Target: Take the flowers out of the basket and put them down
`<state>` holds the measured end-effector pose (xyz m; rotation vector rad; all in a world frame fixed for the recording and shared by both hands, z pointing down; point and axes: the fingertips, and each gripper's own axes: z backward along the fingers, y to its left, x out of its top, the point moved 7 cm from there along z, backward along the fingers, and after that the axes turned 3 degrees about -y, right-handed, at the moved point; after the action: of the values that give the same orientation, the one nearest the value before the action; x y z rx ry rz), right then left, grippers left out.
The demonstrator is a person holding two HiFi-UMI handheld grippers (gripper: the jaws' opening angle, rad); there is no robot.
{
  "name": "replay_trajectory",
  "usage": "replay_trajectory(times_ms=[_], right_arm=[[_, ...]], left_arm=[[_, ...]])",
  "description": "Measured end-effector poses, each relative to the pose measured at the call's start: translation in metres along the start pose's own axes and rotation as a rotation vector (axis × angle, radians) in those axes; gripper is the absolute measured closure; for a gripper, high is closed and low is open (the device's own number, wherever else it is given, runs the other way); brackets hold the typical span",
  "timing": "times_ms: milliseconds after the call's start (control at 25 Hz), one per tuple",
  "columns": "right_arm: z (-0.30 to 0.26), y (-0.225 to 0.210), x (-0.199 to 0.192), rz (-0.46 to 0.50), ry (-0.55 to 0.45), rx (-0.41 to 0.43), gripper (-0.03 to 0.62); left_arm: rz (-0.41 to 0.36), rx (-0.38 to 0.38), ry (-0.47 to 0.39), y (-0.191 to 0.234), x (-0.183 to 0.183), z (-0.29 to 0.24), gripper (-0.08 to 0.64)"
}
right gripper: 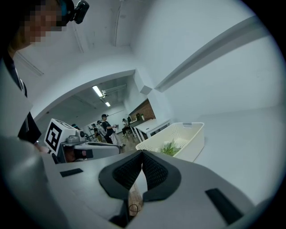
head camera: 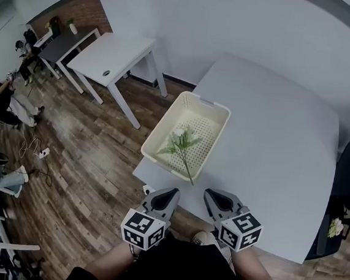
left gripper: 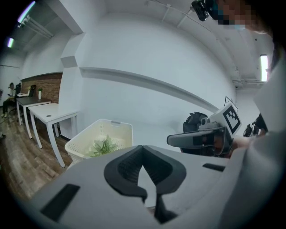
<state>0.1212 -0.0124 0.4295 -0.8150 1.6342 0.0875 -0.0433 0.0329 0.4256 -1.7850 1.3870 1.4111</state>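
Looking down in the head view, my left gripper (head camera: 171, 194) and right gripper (head camera: 210, 195) hang at the near edge of the table (head camera: 274, 133). The basket (head camera: 212, 107) is ahead of both, and the flowers (head camera: 184, 142) lie inside it with the stem end nearest me. In the left gripper view my jaws meet at the tips with nothing between them, and the flowers are ahead and left. In the right gripper view the jaws are also closed and empty, with the basket ahead and right. Going in closed, I'd likely shove the stems or knock the rim and push the basket off the table side it sits by.

No legible text, label, brand or number in any view; the left gripper's cube (head camera: 143, 229) and the right gripper's cube (head camera: 241, 230) carry only black-and-white square marker patterns.
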Motion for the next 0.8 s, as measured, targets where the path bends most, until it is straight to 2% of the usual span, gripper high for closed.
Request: replay_trajectory(times_ms=[440, 600, 800], right_arm=[[-0.057, -0.004, 0.015, -0.008, 0.026, -0.149, 0.569], [-0.082, -0.001, 0.022, 0.029, 0.066, -0.205, 0.569], [-0.113, 0.005, 0.027, 0.125, 0.175, -0.276, 0.568]], left_arm=[[-0.039, -0.161, 0.033, 0.07, 0.024, -0.031, 0.554], [-0.041, -0.215, 0.038, 0.098, 0.027, -0.033, 0.554], [-0.045, -0.292, 0.057, 0.131, 0.025, -0.036, 0.554]])
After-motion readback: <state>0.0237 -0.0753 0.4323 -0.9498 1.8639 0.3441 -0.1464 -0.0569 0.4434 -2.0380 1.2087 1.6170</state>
